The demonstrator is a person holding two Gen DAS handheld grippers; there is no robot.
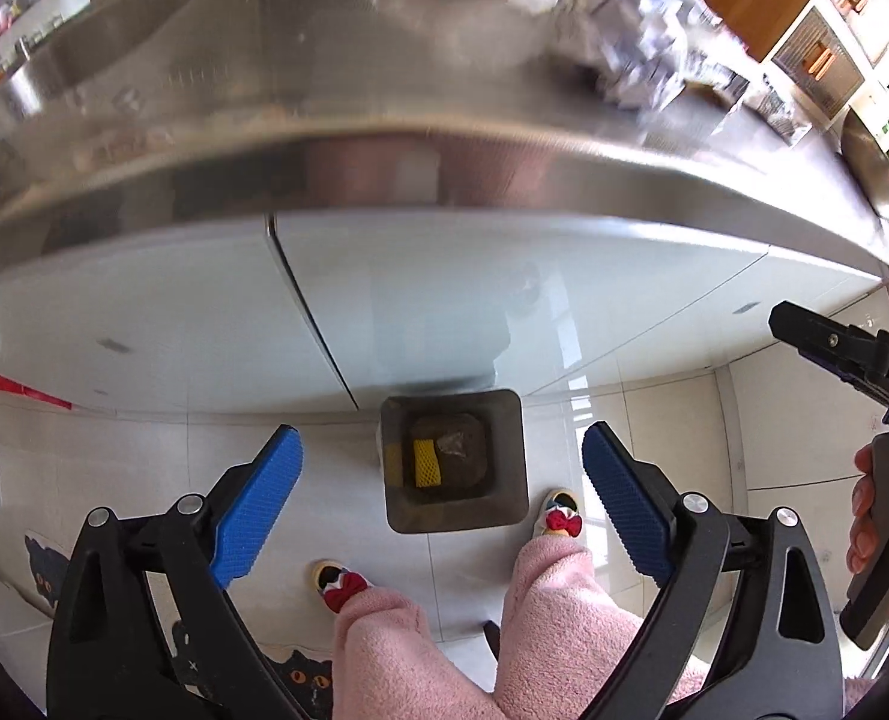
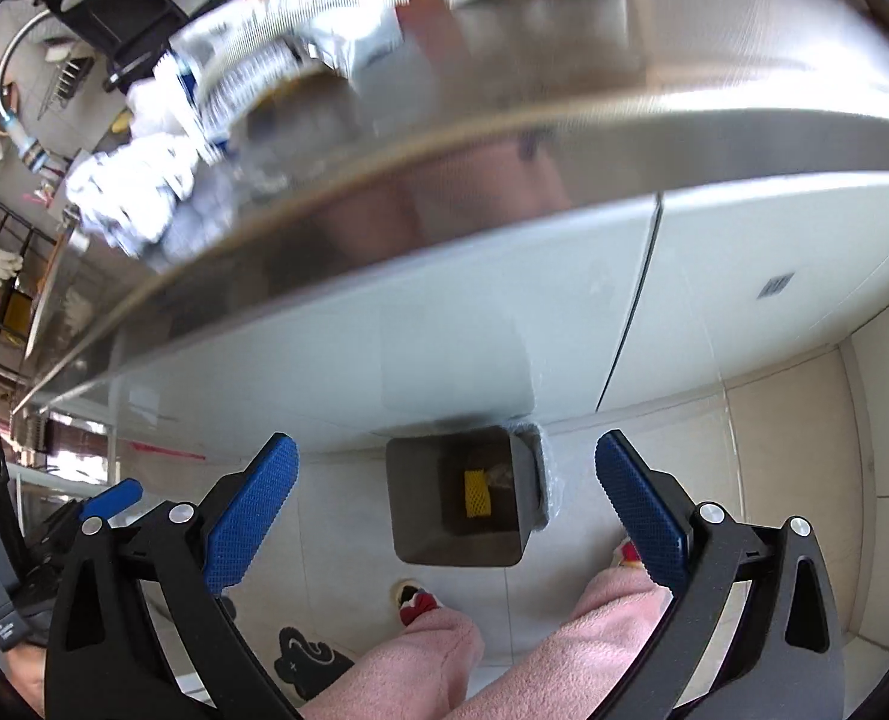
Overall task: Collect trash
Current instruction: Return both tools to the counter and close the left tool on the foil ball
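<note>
Landmark: grey square waste bin point(image 1: 507, 456), standing on the pale tiled floor point(image 1: 144, 456) against the white cabinet front point(image 1: 174, 312).

- Yellow foam net sleeve point(image 1: 427, 463): inside the bin, lying on the bottom beside a crumpled clear wrapper point(image 1: 453, 443).
- Left gripper point(image 1: 442, 501): above the bin, pointing steeply down; blue pads spread wide, nothing between them.
- Right gripper point(image 2: 446, 504): above the bin, likewise spread wide and empty. In the left wrist view its black body shows to the right of the bin, a hand point(image 1: 885, 540) on its handle.
- Steel countertop point(image 1: 384, 90): above the bin, over the cabinet front. Blurred crumpled white-and-blue packaging point(image 2: 144, 192) lies on it, well apart from the bin.
- Person's legs in pink fleece point(image 1: 558, 618): on the near side of the bin; slippers with red bows point(image 1: 561, 521) just beside it.
- Black cat-print mat point(image 1: 300, 681): on the floor, near the bin's near-left side.
</note>
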